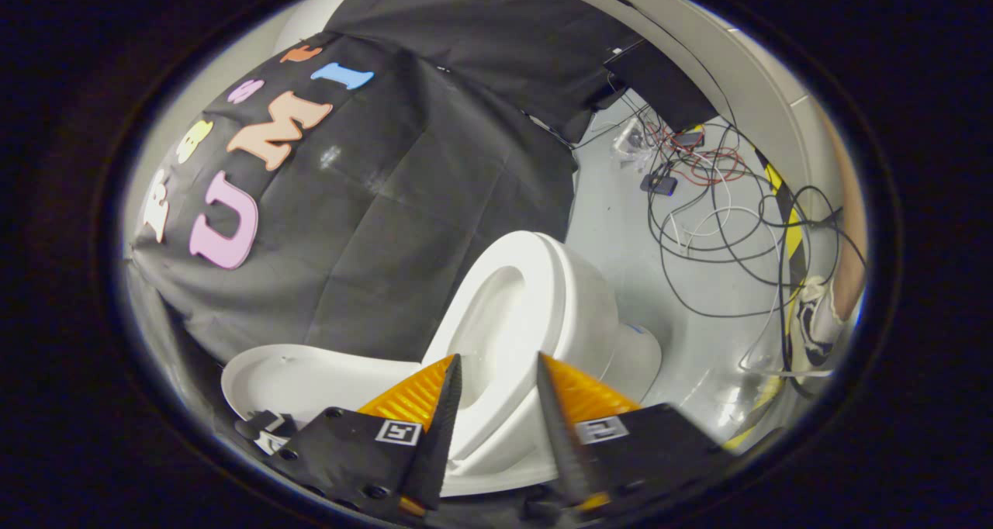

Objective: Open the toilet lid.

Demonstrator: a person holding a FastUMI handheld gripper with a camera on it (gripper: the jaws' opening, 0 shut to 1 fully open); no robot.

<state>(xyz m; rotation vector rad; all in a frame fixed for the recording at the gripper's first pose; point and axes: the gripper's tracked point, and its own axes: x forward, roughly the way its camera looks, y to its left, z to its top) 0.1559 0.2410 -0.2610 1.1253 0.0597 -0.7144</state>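
Parted, empty fingers [496, 366] frame the toilet seat [504, 319], lid [295, 378] raised against black cloth [388, 226]; cables [714, 211] beyond.

White toilet [574, 304], glossy, on pale floor. Lid [302, 378] raised fully, resting back against the black cloth wall, inner face exposed. Seat [504, 319] down on the bowl rim, oval opening visible. Gripper [496, 366] fingers parted, gripping nothing, tips just short of the seat.
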